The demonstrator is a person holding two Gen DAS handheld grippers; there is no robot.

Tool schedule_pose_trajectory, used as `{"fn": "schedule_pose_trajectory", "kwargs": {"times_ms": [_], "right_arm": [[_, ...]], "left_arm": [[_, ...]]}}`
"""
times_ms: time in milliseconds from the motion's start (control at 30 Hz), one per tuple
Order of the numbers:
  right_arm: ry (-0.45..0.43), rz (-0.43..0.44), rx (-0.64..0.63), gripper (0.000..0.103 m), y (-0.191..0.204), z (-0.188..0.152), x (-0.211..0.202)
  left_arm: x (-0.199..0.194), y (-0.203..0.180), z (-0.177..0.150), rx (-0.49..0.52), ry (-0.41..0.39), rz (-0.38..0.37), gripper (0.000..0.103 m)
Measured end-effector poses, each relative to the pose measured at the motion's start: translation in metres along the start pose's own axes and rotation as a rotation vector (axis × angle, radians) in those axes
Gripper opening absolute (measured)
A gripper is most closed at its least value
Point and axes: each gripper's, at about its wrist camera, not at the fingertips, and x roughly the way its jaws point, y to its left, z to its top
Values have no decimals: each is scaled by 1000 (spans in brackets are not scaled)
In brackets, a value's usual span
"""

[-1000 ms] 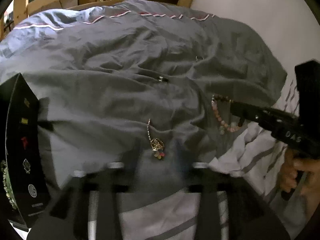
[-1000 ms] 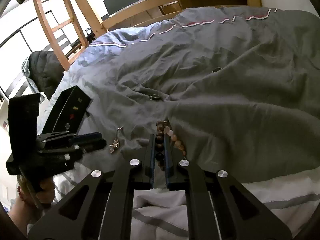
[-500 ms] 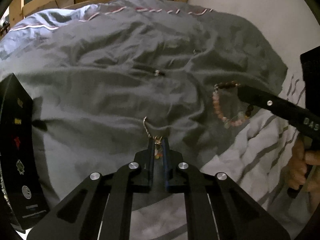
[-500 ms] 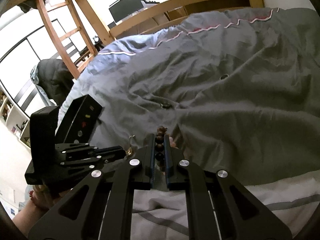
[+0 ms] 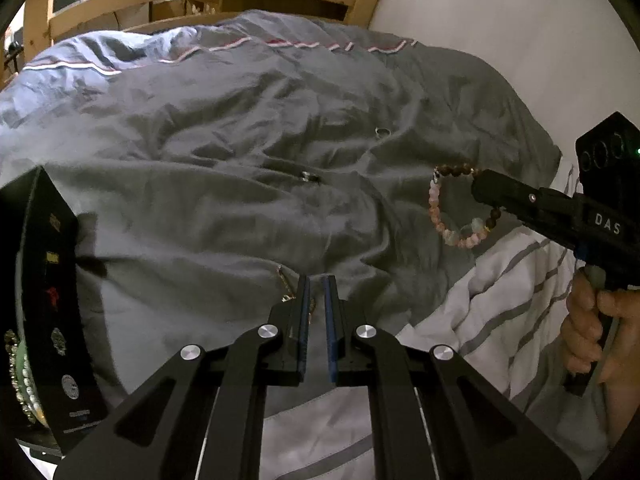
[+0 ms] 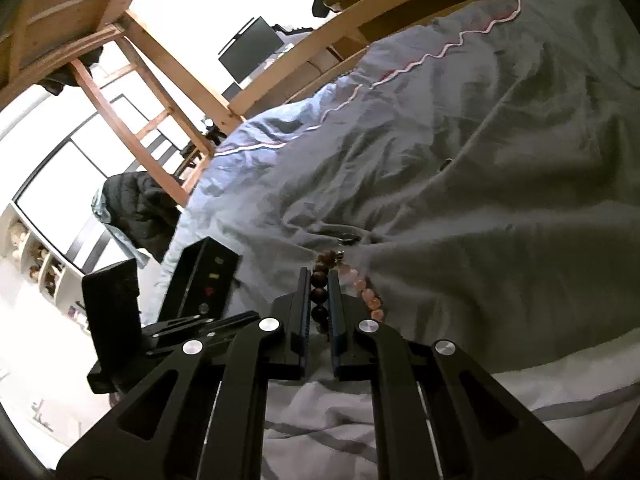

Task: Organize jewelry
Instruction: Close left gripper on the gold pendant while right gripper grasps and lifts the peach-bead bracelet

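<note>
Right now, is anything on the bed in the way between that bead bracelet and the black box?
Mostly bare duvet lies between. The right claw holds the bead bracelet clear above it. The left claw, shut on a small chain, sits partway along the line to the black box.

Black left gripper (image 5: pixel 317 280), silver screws, right gripper (image 5: pixel 478 188) marked "DAS"

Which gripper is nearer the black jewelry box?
Left. The left gripper, shut on the gold chain, is beside the black jewelry box; the right gripper holds the beaded bracelet farther away.
</note>
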Motion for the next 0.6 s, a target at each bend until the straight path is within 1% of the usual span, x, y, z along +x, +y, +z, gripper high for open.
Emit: {"fn": "schedule_pose_trajectory", "kwargs": {"times_ms": [33, 100, 133, 200, 233, 267, 300, 333, 367, 433, 467, 500, 567, 600], "right_arm": [[4, 1, 0, 9, 0, -1, 1], [13, -1, -8, 9, 2, -2, 4], [18, -5, -15, 9, 3, -3, 5], [29, -15, -21, 9, 4, -4, 8], [34, -16, -18, 9, 2, -4, 9], [37, -16, -15, 9, 2, -4, 9], [43, -19, -11, 9, 0, -4, 11], [46, -24, -8, 9, 0, -5, 11], [49, -28, -5, 9, -1, -5, 12], [52, -29, -1, 9, -2, -5, 13], [52, -29, -2, 9, -1, -5, 13], [52, -30, -3, 10, -1, -5, 13], [52, -30, 1, 10, -1, -5, 14], [53, -26, 7, 10, -2, -5, 14]], "left_arm": [[3, -1, -1, 1, 15, -1, 7], [11, -3, -4, 6, 39, 22, 9], [15, -4, -6, 10, 49, 27, 12], [20, -5, -9, 18, 59, 42, 25], [22, -5, -10, 20, 58, 49, 28], [23, -5, -10, 19, 57, 53, 37], [24, -5, -11, 20, 55, 66, 43], [26, -5, -12, 24, 51, 88, 56], [29, -4, -13, 30, 52, 107, 59], [36, 1, -13, 17, 78, 100, 55], [37, 2, -14, 12, 79, 97, 42], [37, 5, -13, 5, 82, 88, 27], [34, 9, -12, -13, 79, 79, 15], [33, 11, -12, -20, 78, 79, 15]]}}
